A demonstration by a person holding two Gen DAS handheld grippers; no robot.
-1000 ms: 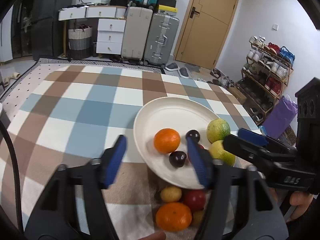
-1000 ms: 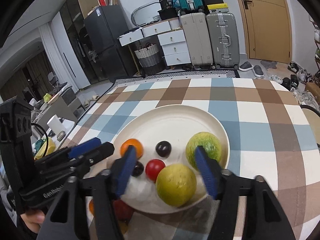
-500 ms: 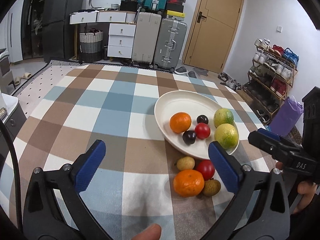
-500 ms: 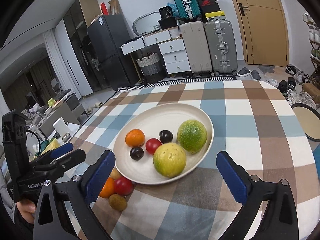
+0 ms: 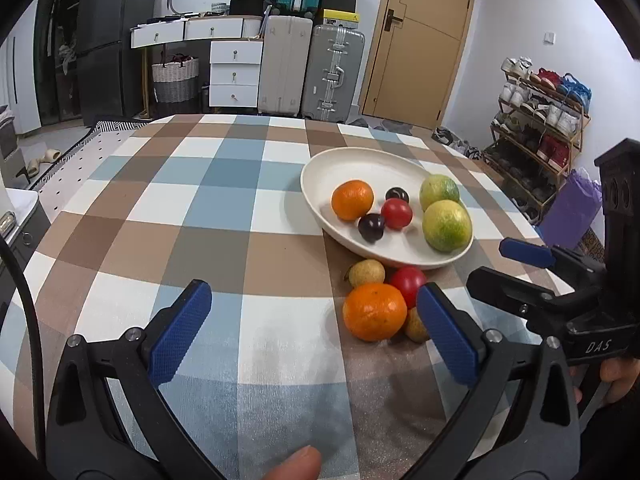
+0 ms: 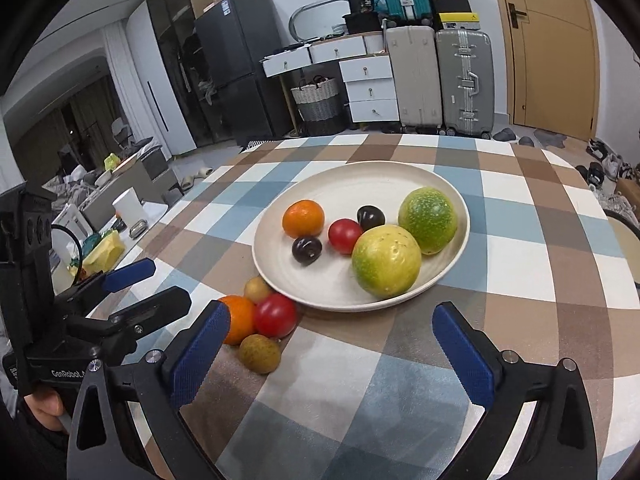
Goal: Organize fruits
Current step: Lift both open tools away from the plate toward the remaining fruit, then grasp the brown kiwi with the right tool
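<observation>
A white plate on the checked tablecloth holds an orange, a red tomato, two dark plums and two green-yellow fruits. On the cloth in front of the plate lie an orange, a red tomato and two small brown fruits. My left gripper is open and empty, above the cloth near this pile. My right gripper is open and empty, just short of the plate.
The round table's edge curves off at left and far side. Suitcases, white drawers and a shoe rack stand on the floor beyond. A low side table with clutter stands left of the table.
Both grippers have drawn back from the plate and opened wide. The red tomato now lies free on the plate between the plums; the fruits on the cloth have not moved.
</observation>
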